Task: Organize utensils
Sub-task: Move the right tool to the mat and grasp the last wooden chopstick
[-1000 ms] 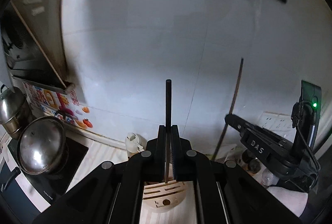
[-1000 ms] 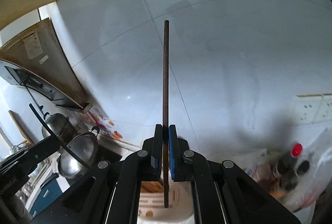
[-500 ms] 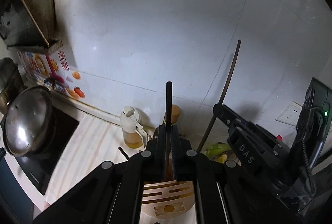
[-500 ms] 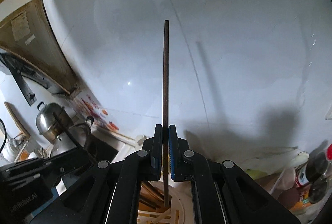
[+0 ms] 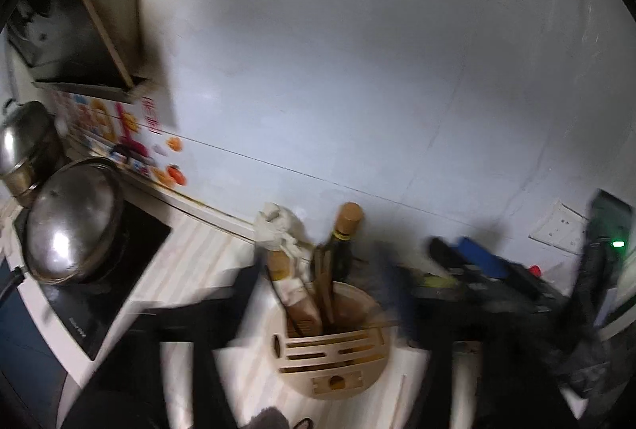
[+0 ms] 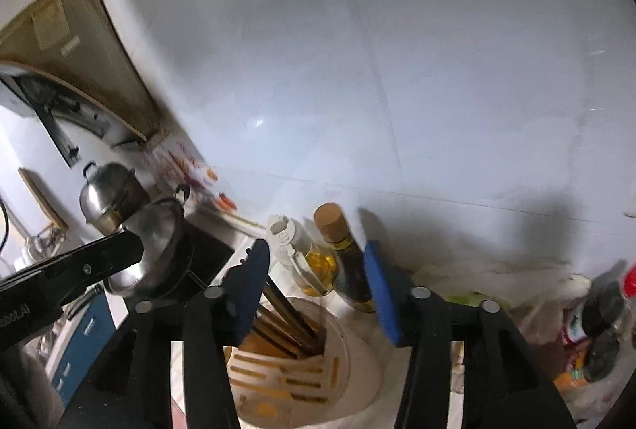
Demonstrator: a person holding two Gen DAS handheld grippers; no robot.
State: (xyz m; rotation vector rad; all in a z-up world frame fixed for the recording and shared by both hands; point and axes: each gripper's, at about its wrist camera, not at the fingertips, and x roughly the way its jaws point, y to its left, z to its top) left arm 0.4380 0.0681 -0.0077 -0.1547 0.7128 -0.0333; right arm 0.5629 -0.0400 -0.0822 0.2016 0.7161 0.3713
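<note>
Below opening blue-padded jaws, round slotted wooden holder (image 6: 286, 373) of slim dark chopsticks (image 6: 286, 314)

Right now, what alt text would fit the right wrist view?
Two blue-padded fingers are opening, nothing between them, above a round utensil holder with dark chopsticks standing in it. Behind stand two oil bottles against a white tiled wall; steel pots sit left.

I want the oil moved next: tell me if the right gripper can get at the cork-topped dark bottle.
Probably yes: the right gripper, jaws opening and empty, points at the dark bottle just beyond the utensil holder; the oil dispenser crowds its left.
</note>
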